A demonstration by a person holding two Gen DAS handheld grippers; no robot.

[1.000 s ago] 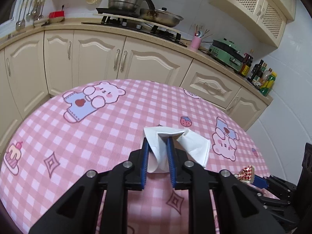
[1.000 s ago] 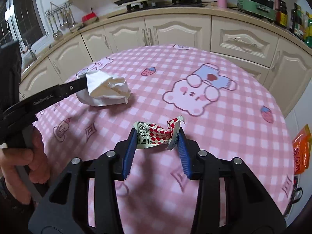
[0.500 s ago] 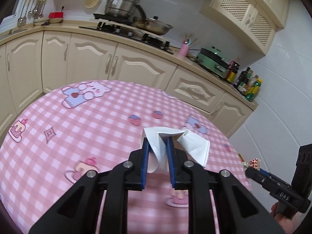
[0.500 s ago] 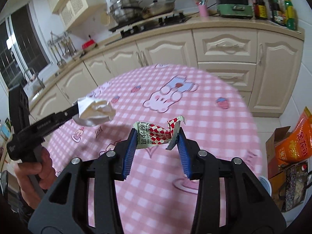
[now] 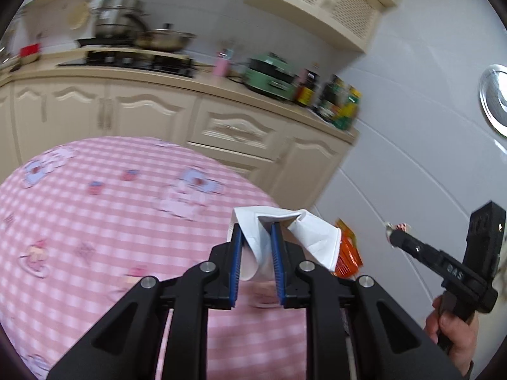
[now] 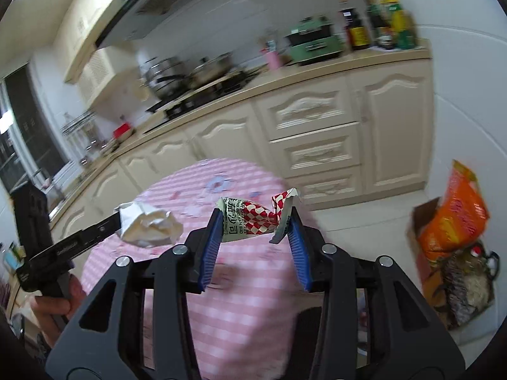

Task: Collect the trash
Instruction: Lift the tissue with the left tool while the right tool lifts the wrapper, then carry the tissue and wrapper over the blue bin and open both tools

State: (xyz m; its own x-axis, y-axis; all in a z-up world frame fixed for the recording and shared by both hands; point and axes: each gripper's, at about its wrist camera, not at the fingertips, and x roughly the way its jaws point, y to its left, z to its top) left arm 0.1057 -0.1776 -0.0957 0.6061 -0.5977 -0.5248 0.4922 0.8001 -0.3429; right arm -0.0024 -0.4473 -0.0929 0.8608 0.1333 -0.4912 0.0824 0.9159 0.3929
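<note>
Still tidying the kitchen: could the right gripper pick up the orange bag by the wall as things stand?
Probably not: the right gripper is shut on a checkered wrapper, so its jaws are occupied, though nothing blocks the orange bag.

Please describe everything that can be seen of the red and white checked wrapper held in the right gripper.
The wrapper is a small, crumpled sachet of thin, glossy material. One end is pale green with printed characters; the rest carries a red and white check, and the far end is twisted and torn open. It lies crosswise between the blue pads of the right gripper, which is shut on it, and is held in the air above the edge of the pink checked tablecloth. Nothing else touches it.
</note>
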